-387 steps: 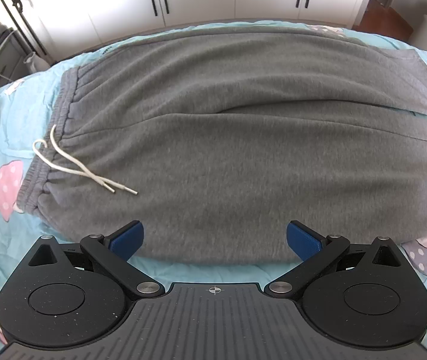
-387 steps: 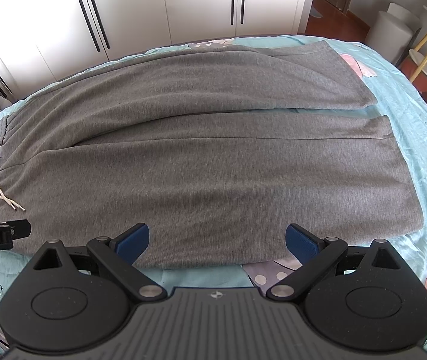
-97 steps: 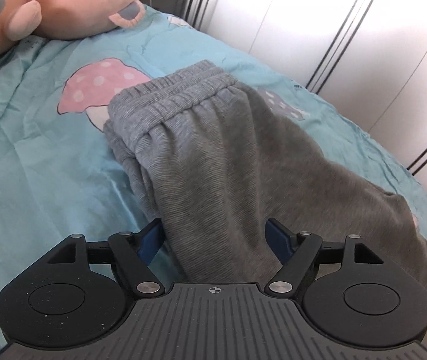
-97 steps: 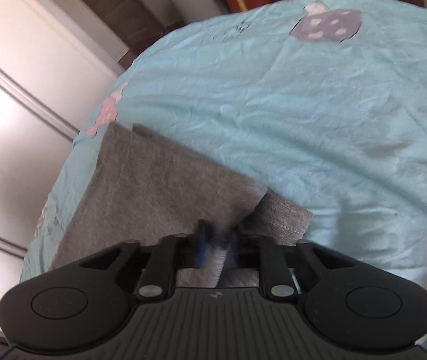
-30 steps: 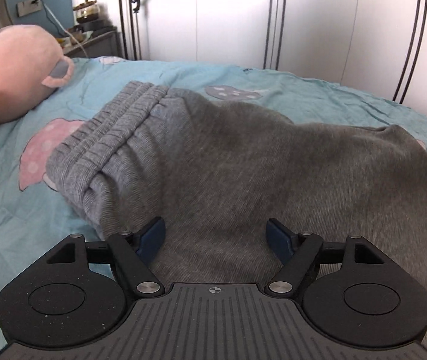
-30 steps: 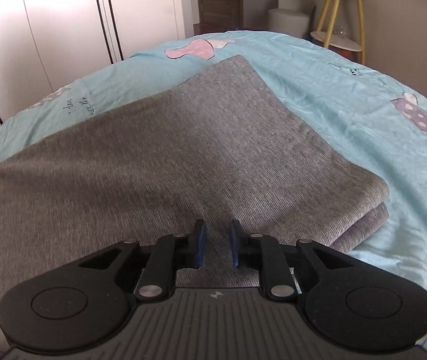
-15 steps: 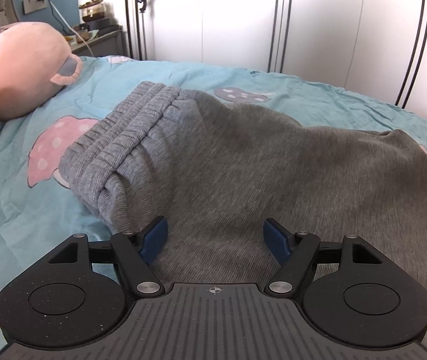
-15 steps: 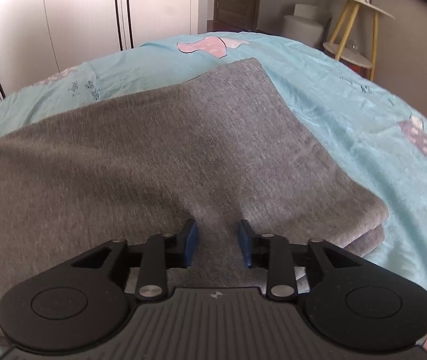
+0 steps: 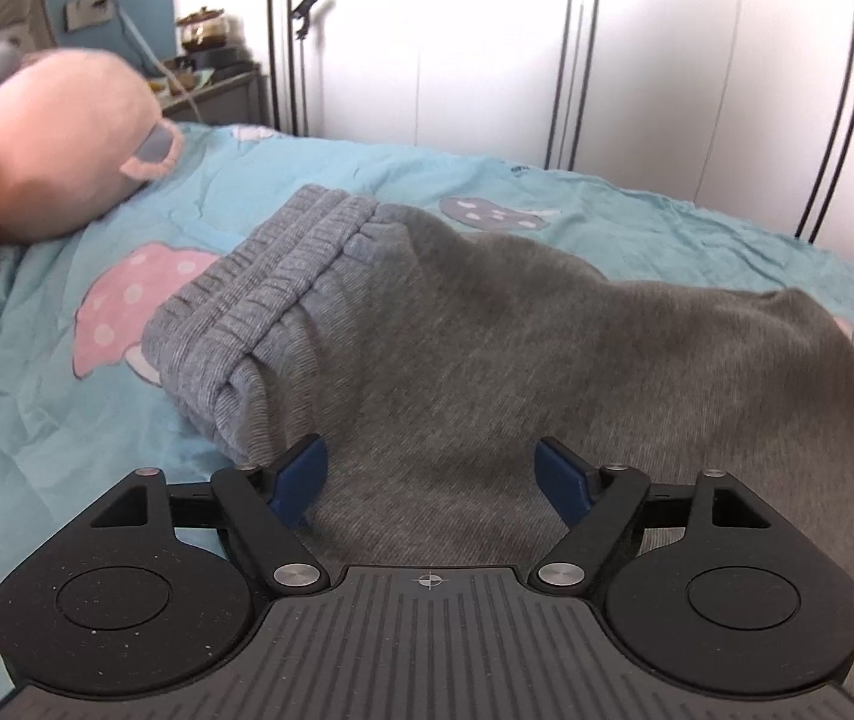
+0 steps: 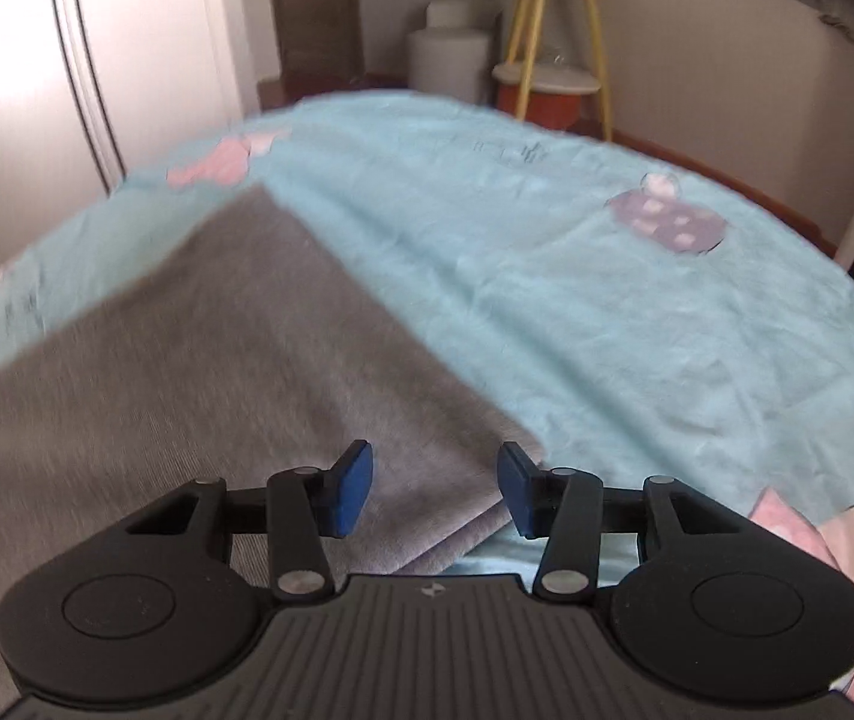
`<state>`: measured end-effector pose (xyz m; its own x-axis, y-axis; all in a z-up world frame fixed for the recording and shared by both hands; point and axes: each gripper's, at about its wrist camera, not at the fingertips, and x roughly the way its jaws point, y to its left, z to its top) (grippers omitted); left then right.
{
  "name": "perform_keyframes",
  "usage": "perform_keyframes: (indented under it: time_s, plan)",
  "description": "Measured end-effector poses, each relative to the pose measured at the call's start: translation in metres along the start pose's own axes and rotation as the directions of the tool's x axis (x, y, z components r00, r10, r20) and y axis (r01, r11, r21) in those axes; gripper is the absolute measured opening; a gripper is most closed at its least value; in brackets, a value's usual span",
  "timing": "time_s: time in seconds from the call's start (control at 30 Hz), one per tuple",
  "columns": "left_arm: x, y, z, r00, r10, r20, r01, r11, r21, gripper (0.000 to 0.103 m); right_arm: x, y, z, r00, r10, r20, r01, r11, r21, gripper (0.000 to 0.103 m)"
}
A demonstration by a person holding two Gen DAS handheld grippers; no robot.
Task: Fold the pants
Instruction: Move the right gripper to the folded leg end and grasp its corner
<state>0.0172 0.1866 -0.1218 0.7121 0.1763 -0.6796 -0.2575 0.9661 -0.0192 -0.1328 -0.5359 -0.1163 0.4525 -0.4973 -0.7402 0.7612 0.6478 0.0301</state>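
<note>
- Grey pants [image 9: 487, 330] lie folded lengthwise on the bed [image 9: 37, 390], which has a light blue sheet printed with mushrooms.
- Left wrist view: elastic waistband [image 9: 259, 288] end of the pants is doubled over and bunched, facing the left side of the picture; the rest of the cloth runs off to the right.
- Left gripper [image 9: 433, 474]: released, blue fingers [image 9: 301, 474] stand wide apart over the pants. Cloth lies below and between them; the pads press on nothing. Left finger sits just beside the folded waistband corner; whether it touches, cannot tell.
- Right wrist view (blurred): leg-hem end of the pants [image 10: 217, 360], two layers stacked, corner pointing toward the lower middle of the frame.
- Right gripper [image 10: 433, 492]: released, its jaws have just been opening. Hem corner lies below the gap between the fingers [image 10: 352, 492], not pinched.
- Right finger of the right gripper is over the hem edge, where cloth meets bare sheet.
- Pink plush toy [image 9: 37, 156] on the bed to the left of the waistband, apart from the pants.
- White wardrobe doors [image 9: 607, 60] behind the bed; small grey nightstand [image 9: 217, 90] with clutter beside the plush.
- Right view background: yellow-legged side table [image 10: 553, 48], white round bin [image 10: 451, 60], dark wooden door [image 10: 319, 12].
</note>
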Motion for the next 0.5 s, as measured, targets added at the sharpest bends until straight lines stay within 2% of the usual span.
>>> perform_keyframes:
  time_s: [0.1, 0.2, 0.27, 0.33, 0.4, 0.43, 0.47, 0.5]
  plan:
    - [0.001, -0.001, -0.001, 1.0, 0.003, -0.005, -0.003, 1.0, 0.009, 0.083, -0.008, 0.011, -0.006, 0.998, 0.043, 0.037, -0.041, 0.997, -0.067, 0.046]
    - [-0.001, 0.004, -0.001, 1.0, -0.011, -0.007, 0.011, 1.0, -0.016, 0.083, 0.009, 0.016, -0.016, 0.993, 0.096, -0.062, -0.099, 0.993, -0.057, 0.045]
    - [-0.003, 0.008, 0.0, 1.0, -0.021, -0.005, 0.021, 0.999, -0.036, 0.083, 0.014, 0.009, -0.019, 0.995, 0.079, -0.055, -0.082, 0.995, -0.049, 0.044]
    - [-0.005, 0.01, 0.0, 1.0, -0.028, 0.0, 0.028, 0.998, -0.054, 0.084, 0.01, -0.005, -0.014, 1.0, 0.012, -0.029, -0.012, 1.0, -0.002, 0.04]
    - [-0.005, 0.009, 0.0, 0.999, -0.032, 0.001, 0.032, 0.998, -0.061, 0.085, 0.005, -0.028, -0.009, 0.999, -0.031, -0.028, 0.034, 0.994, 0.104, 0.045]
    - [-0.005, 0.008, 0.0, 1.0, -0.031, 0.001, 0.031, 0.998, -0.058, 0.086, 0.004, -0.041, -0.008, 0.999, -0.017, -0.046, 0.024, 0.986, 0.166, 0.058]
    - [-0.005, 0.007, 0.0, 1.0, -0.03, 0.001, 0.03, 0.998, -0.052, 0.087, 0.005, -0.052, -0.01, 0.997, 0.03, -0.066, -0.014, 0.974, 0.226, 0.069]
    - [-0.005, 0.006, 0.0, 1.0, -0.028, 0.001, 0.028, 0.999, -0.044, 0.087, 0.004, -0.063, -0.013, 0.992, 0.099, -0.073, -0.073, 0.953, 0.295, 0.069]
